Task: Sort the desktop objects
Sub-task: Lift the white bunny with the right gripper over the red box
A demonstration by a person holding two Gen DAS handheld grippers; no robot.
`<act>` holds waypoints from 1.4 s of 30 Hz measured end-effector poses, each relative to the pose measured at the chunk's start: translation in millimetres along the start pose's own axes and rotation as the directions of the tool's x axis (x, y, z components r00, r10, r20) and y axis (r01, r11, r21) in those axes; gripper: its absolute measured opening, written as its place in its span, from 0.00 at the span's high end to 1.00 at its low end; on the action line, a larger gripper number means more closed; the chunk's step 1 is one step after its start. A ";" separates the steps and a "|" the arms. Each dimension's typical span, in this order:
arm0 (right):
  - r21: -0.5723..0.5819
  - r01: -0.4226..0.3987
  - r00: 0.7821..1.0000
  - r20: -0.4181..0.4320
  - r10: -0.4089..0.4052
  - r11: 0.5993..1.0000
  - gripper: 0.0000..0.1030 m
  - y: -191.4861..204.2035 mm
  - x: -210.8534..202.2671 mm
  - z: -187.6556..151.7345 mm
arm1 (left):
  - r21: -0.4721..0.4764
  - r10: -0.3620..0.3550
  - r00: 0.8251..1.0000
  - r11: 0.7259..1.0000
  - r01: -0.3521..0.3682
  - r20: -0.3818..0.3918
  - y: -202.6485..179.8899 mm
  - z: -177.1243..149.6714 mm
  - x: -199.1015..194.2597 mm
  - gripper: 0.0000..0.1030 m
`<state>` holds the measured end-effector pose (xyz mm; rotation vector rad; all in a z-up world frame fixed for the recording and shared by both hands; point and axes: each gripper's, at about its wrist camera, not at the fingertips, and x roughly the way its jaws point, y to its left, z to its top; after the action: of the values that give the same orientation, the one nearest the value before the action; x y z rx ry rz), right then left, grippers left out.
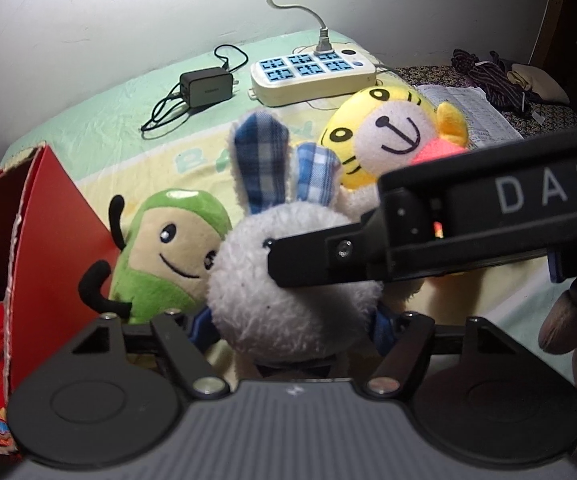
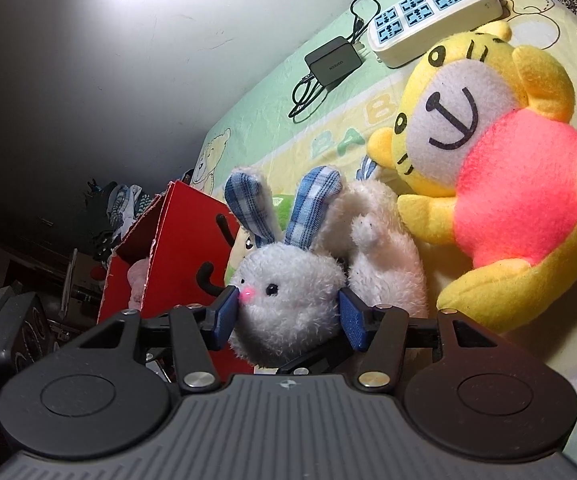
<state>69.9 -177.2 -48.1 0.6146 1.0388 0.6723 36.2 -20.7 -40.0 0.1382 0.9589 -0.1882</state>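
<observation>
In the right wrist view, the right hand-held gripper (image 2: 286,314) is clamped on the head of the white rabbit plush (image 2: 288,300) at lower centre, its blue pads (image 2: 350,318) pressing either cheek. The rabbit's checked ears stand up toward mid-frame. At right lies the yellow tiger plush (image 2: 500,160) in its pink shirt, touching the rabbit's body. The red box (image 2: 176,248) stands open at centre left.

In the left wrist view, the left hand-held gripper (image 1: 288,332) sits low in the frame around the same rabbit (image 1: 288,292) (its fingertips are hidden behind the fur, so I cannot tell whether they grip). The green plush (image 1: 168,256) leans just left of the rabbit. A power strip (image 1: 312,74) and a black charger (image 1: 206,88) lie at upper centre on the printed sheet (image 1: 100,128).
</observation>
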 end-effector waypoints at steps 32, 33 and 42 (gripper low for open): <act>-0.288 -0.075 0.956 0.253 0.151 0.955 0.45 171.5 17.8 -6.2 | -0.105 0.021 0.955 0.994 0.011 0.295 129.4 -5.6 -131.9 0.34; -0.287 -0.073 0.954 0.259 0.151 0.955 0.46 176.8 23.1 -5.4 | -0.114 0.009 0.955 0.993 0.026 0.298 138.9 -6.2 -133.2 0.34; -0.183 -0.121 0.958 0.235 0.163 0.976 0.47 202.1 80.3 -2.0 | -0.130 0.038 0.954 0.992 0.001 0.297 207.4 -9.3 -132.0 0.34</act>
<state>54.4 14.1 54.3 0.6140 0.7015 0.7782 0.5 196.2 70.4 -0.0014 0.6648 -0.1250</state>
